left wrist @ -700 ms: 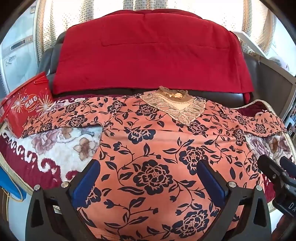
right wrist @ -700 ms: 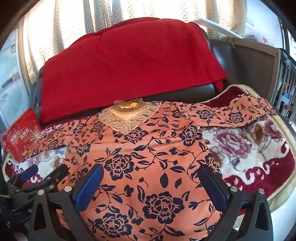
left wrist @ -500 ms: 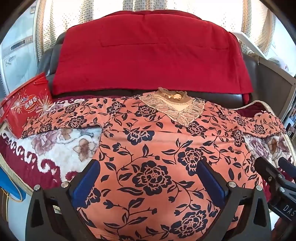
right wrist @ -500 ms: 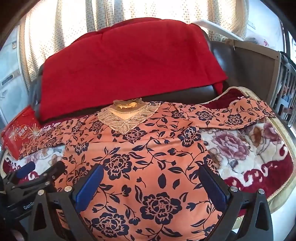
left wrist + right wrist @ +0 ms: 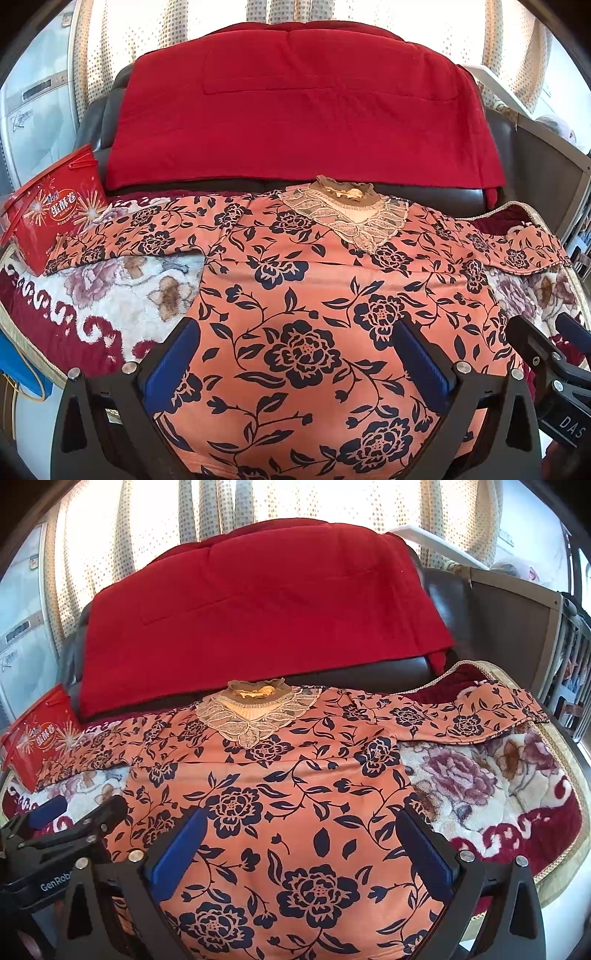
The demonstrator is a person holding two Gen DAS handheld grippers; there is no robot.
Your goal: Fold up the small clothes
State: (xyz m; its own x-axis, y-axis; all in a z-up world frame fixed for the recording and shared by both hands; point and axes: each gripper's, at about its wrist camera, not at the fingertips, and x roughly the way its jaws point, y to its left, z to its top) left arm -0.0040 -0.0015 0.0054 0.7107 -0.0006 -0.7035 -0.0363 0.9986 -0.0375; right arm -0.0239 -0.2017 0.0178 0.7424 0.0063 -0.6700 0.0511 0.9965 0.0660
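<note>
An orange top [image 5: 306, 295] with dark blue flowers and a lace collar [image 5: 347, 214] lies spread flat on a floral blanket [image 5: 110, 295], sleeves out to both sides. It also shows in the right wrist view [image 5: 280, 797]. My left gripper [image 5: 295, 354] is open above the top's lower part, nearer its left side. My right gripper [image 5: 306, 845] is open above the lower part, nearer its right side. Each gripper shows at the edge of the other's view: the right one [image 5: 546, 347], the left one [image 5: 74, 819]. Neither holds cloth.
A red snack box [image 5: 55, 210] stands at the left end of the blanket by the left sleeve. A red blanket [image 5: 295, 122] drapes the dark sofa back behind. A grey panel [image 5: 517, 627] and a rack stand at the right.
Both grippers have drifted slightly; the view has shifted a little. The top lies as before and both grippers stay open.
</note>
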